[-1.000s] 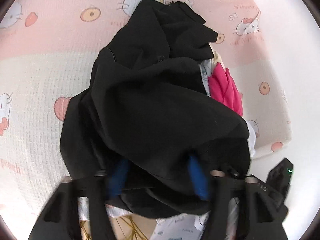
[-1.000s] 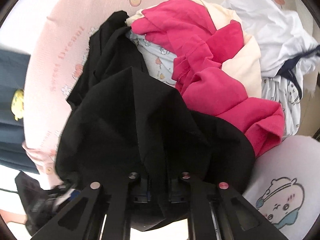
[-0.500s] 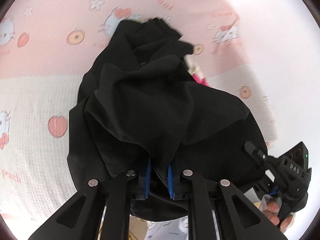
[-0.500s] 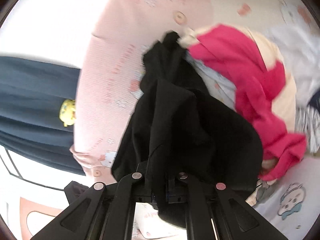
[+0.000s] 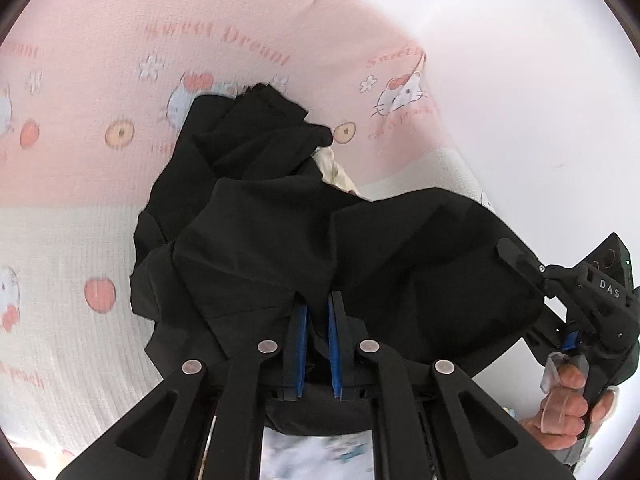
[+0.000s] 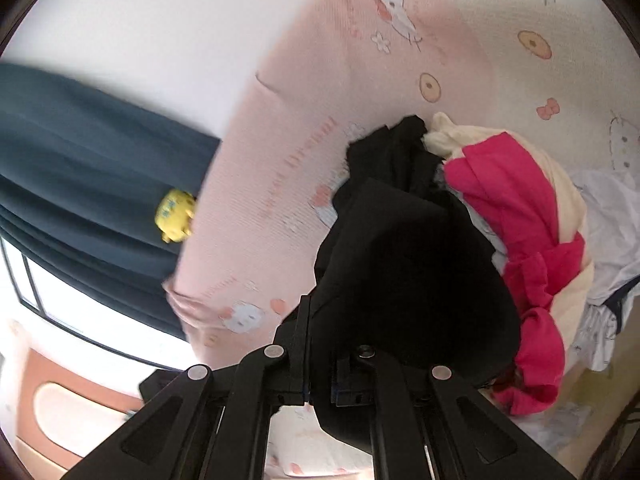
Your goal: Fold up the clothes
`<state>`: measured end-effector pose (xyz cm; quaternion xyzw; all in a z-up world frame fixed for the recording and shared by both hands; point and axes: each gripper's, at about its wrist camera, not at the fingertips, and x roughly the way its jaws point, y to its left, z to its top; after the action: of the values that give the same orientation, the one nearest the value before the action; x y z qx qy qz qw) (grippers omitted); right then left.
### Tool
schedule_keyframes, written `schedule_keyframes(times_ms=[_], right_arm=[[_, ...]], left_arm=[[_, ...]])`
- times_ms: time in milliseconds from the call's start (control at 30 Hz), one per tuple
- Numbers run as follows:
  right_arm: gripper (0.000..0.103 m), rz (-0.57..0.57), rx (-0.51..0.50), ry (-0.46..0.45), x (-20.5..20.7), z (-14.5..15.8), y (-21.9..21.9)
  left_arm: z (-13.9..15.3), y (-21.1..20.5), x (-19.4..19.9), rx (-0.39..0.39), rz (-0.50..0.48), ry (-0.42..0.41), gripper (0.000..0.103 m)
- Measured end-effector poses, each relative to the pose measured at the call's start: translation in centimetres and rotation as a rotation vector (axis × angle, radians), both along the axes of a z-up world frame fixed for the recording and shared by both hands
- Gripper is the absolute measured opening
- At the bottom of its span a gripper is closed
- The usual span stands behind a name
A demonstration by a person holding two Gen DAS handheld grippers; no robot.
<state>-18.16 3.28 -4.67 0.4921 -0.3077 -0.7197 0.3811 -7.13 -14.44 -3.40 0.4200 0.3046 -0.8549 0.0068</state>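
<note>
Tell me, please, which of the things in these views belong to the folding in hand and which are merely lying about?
In hand:
black garment
left gripper, shut on it
right gripper, shut on it

Lying about:
pink garment
cream garment
white garment
pink cartoon blanket
yellow toy on the dark curtain

Both wrist cams close, facing down; share black garment (image 5: pixel 320 240) (image 6: pixel 408 264), pink blanket (image 5: pixel 100 80) (image 6: pixel 320 92).

Open pink blanket (image 6: pixel 280 168) left of black garment (image 6: pixel 408 264), clothes pile (image 6: pixel 528 232) crowding right
</note>
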Motion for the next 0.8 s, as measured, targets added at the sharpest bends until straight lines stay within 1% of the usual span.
schedule_keyframes(times_ms=[100,267,433,567,700,800], right_arm=[[0.005,0.015,0.01,-0.009,0.3,0.2,-1.3],[0.005,-0.006,0.013,-0.006,1.3,0.8,-2.8],[0.005,-0.052,0.067,0.051,2.6,3.7,-4.6],[0.005,-0.071,0.139,0.078,3.8,5.0,-5.1],[0.005,-0.051,0.18,0.064,5.4,3.5,-4.9],[0.005,-0.015,0.184,0.043,6.8,2.1,-4.6]], left_arm=[[-1.0,-0.8,0.0,0.047,-0.007,-0.003,0.008],[-0.4,-2.9,1.2,0.054,-0.039,0.006,0.008],[0.0,-4.8,1.0,0.095,-0.09,0.013,0.008],[0.2,-4.8,0.3,0.074,-0.138,-0.01,0.008],[-0.5,-4.2,1.1,0.056,-0.175,-0.047,0.008],[-1.3,-4.0,2.3,0.051,-0.16,-0.076,0.008]])
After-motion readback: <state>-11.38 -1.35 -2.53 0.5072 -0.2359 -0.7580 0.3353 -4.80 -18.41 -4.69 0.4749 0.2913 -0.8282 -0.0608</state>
